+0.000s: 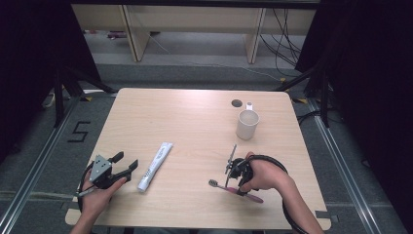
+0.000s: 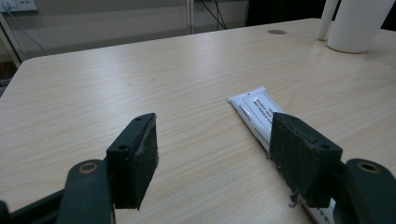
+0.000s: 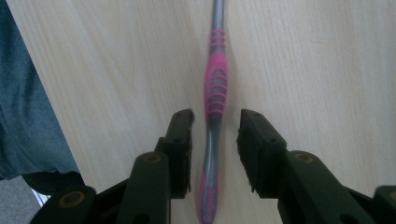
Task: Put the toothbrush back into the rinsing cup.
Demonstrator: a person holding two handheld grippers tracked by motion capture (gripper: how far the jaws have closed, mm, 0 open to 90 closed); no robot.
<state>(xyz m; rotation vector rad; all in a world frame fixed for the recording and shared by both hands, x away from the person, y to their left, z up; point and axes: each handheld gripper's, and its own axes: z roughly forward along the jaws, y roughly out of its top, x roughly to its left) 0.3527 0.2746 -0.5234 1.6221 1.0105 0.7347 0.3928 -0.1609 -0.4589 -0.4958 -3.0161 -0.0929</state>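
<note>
A pink and grey toothbrush (image 1: pixel 236 190) lies near the table's front right, bristle head to the left. My right gripper (image 1: pixel 237 181) points down over it. In the right gripper view the handle (image 3: pixel 217 88) runs between the two jaws of that gripper (image 3: pixel 215 135), with a gap on each side, so it is open. A white toothpaste tube (image 1: pixel 155 165) lies at the front left. My left gripper (image 1: pixel 127 161) rests just left of it, jaws wide open and holding nothing. In the left gripper view (image 2: pixel 212 149) the tube (image 2: pixel 257 109) passes behind the right jaw.
A white cup (image 1: pixel 247 124) stands upright at the back right of the wooden table (image 1: pixel 195 122), with a small white item (image 1: pixel 249 105) and a dark round hole (image 1: pixel 236 103) just behind it. The person's sleeve (image 3: pixel 28 93) is at the front edge.
</note>
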